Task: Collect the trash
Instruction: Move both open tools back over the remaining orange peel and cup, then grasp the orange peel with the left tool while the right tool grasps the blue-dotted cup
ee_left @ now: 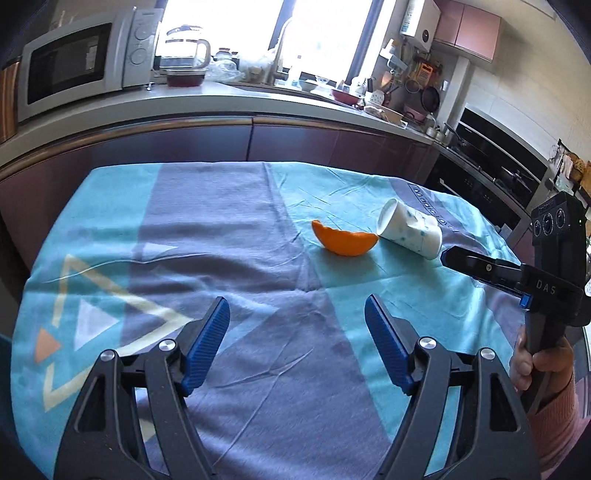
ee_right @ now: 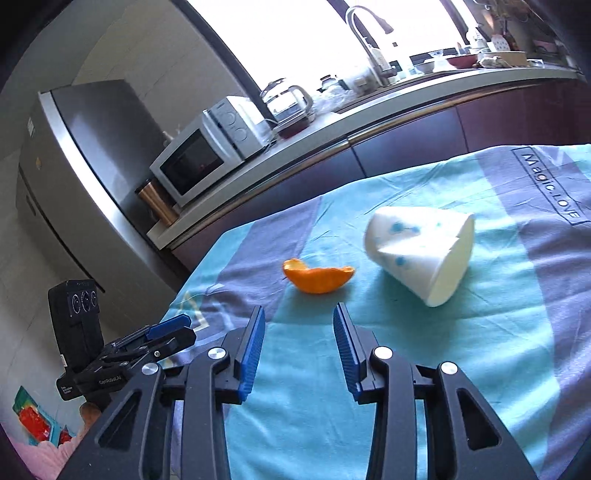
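Desk (ee_left: 229, 236), teal-and-grey cloth: one white paper cup (ee_right: 421, 251), dented, lying on its side, nothing visible inside; one orange peel (ee_right: 317, 278) just beside it. Left hand-held gripper (ee_left: 297, 336) released, empty. Right hand-held gripper (ee_right: 299, 339) parted, empty, short of the peel

I see daylight blowing out the window (ee_left: 266, 33). Fisheye edges bend and go dark. The paper cup (ee_right: 421, 251) looks slightly smeared.
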Available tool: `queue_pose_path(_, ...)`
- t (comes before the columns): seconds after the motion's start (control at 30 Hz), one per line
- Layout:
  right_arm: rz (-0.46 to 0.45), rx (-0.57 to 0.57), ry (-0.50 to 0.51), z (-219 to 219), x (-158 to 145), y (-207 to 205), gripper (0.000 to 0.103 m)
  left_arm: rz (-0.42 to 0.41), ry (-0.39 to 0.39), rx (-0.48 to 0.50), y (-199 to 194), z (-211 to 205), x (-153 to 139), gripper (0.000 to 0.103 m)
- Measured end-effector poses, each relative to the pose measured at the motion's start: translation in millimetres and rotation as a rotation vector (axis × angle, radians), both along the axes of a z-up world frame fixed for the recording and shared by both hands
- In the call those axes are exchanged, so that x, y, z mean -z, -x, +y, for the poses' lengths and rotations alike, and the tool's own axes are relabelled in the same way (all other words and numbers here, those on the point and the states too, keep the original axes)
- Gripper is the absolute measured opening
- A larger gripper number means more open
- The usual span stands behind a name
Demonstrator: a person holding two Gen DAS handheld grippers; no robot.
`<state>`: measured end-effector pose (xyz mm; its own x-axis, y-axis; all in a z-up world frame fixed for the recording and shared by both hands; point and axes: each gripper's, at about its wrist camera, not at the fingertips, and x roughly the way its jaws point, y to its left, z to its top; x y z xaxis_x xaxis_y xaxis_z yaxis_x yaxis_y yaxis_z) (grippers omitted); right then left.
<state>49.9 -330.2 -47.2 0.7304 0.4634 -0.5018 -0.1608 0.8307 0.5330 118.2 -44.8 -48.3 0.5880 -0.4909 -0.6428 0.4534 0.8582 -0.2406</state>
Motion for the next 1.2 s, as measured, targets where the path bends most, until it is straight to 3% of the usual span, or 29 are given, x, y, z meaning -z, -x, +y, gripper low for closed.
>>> queue_pose_path(0.43,0.037,0.138,-0.063,-63,22,-18,0.038,0.069,-0.046,0.043,-60,-78,14,0.064)
queue_pose_path(0.6,0.049,0.13,-0.083,-69,28,-25,0.038,0.128,-0.02,0.049,-83,-91,22,0.055)
queue_pose_path(0.87,0.051,0.104,-0.096,-66,28,-34,0.038,0.185,0.019,0.059,-107,-99,31,0.053)
queue_pose_path(1.1,0.076,0.082,-0.124,-66,33,-44,0.037,0.191,0.023,0.072,-111,-104,33,0.044)
queue_pose_path(1.2,0.078,0.076,-0.126,-64,33,-45,0.031,0.17,0.008,0.074,-108,-106,31,0.037)
